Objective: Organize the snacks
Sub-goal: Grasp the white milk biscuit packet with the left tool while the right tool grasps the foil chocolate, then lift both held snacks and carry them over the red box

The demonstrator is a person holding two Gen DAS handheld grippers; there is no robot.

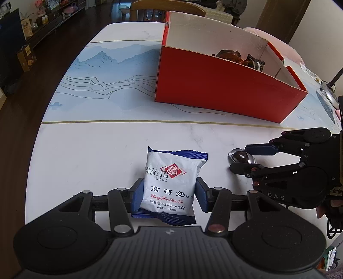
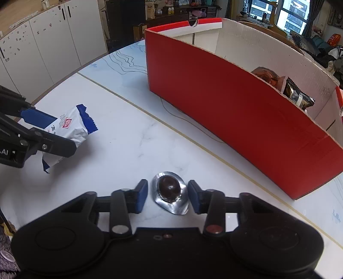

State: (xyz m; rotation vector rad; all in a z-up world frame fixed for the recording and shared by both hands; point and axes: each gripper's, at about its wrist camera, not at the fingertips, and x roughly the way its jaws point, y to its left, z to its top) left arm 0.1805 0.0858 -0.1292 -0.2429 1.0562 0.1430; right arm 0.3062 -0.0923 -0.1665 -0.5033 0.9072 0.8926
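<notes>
A white and blue biscuit packet (image 1: pixel 171 182) sits between the pads of my left gripper (image 1: pixel 169 196), which is shut on it; in the right wrist view the packet (image 2: pixel 70 126) is lifted at a tilt above the table. A dark egg in a silver vacuum pack (image 2: pixel 170 193) lies on the table between the fingers of my right gripper (image 2: pixel 167 196), which is open around it with small gaps on both sides. It also shows in the left wrist view (image 1: pixel 241 157). A red cardboard box (image 1: pixel 214 85) stands behind, holding two dark snack packs (image 2: pixel 285 88).
The marble table (image 1: pixel 107 150) has a blue mountain-print runner (image 1: pixel 107 70) under the box. A chair (image 1: pixel 150 8) stands at the far side. White cabinets (image 2: pixel 42 43) lie to the left. A small round device (image 1: pixel 328 94) sits at the table's right edge.
</notes>
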